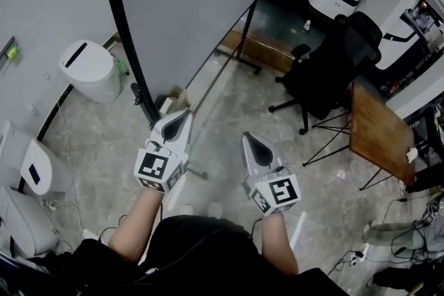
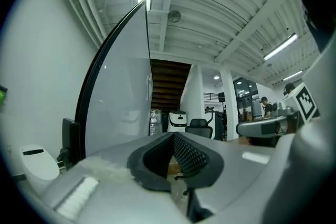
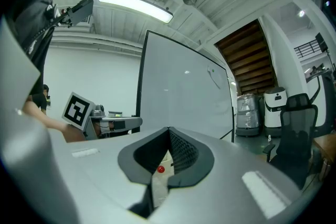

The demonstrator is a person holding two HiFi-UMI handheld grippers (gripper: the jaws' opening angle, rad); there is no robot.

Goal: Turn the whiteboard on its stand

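The whiteboard (image 1: 187, 3) stands upright on its stand, a tall grey panel in a black frame (image 1: 123, 24), and it fills the upper middle of the head view. Below its lower corner the left tool (image 1: 183, 114) points toward it with its jaws pressed together and nothing between them. Its tip lies just beside the black frame, but I cannot tell whether it touches. In the left gripper view the left tool (image 2: 172, 135) faces along the board's surface, with the whiteboard (image 2: 123, 86) rising to its left and a black bracket (image 2: 68, 136) on the frame farther left. The right tool (image 1: 250, 138) sits right of the left one, farther from the whiteboard and apart from it. Its jaws also meet at the tips and hold nothing. The right gripper view shows the right tool (image 3: 169, 129) aimed at the broad face of the whiteboard (image 3: 184, 92). To the whiteboard's left is a white bin (image 1: 90, 69). To its right are a black office chair (image 1: 333, 66) and a wooden worktop (image 1: 378, 132).
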